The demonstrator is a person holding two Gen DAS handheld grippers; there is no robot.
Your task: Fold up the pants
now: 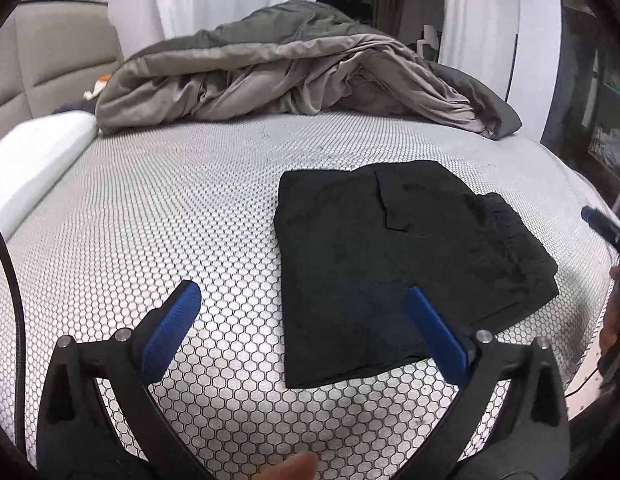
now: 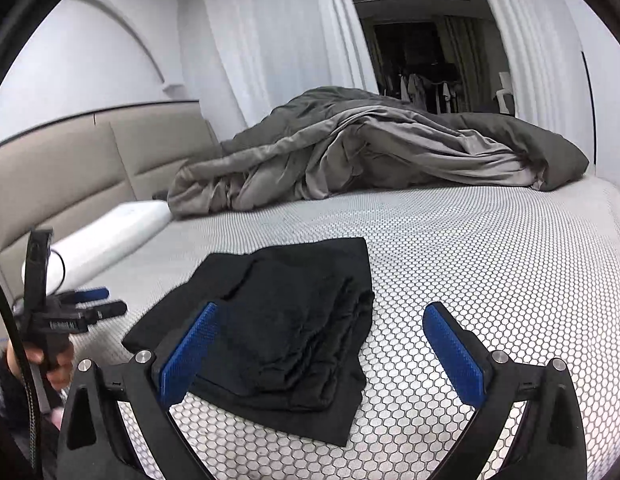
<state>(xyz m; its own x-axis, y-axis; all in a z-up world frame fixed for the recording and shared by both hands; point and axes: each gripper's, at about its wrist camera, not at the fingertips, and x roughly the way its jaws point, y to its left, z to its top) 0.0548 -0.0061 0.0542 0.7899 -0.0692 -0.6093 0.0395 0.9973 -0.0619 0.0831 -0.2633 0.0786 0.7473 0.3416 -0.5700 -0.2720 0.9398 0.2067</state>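
- Pants [image 1: 393,264], black, folded into a layered stack, flat on the honeycomb mat [image 1: 170,208].
- Left gripper [image 1: 306,316]: jaws wide apart, holding nothing, hovering over the near edge of the pants, right pad over the cloth, left pad over bare mat.
- Right gripper [image 2: 321,344]: jaws likewise spread and empty, left pad [image 2: 190,352] above the stack's near side, right pad over mat.
- Grey duvet [image 1: 294,72] bunched along the far side, well apart from the pants.
- White bolster [image 2: 110,236] at the left edge, beside a beige headboard [image 2: 70,168].
- White curtains [image 2: 278,40] behind.
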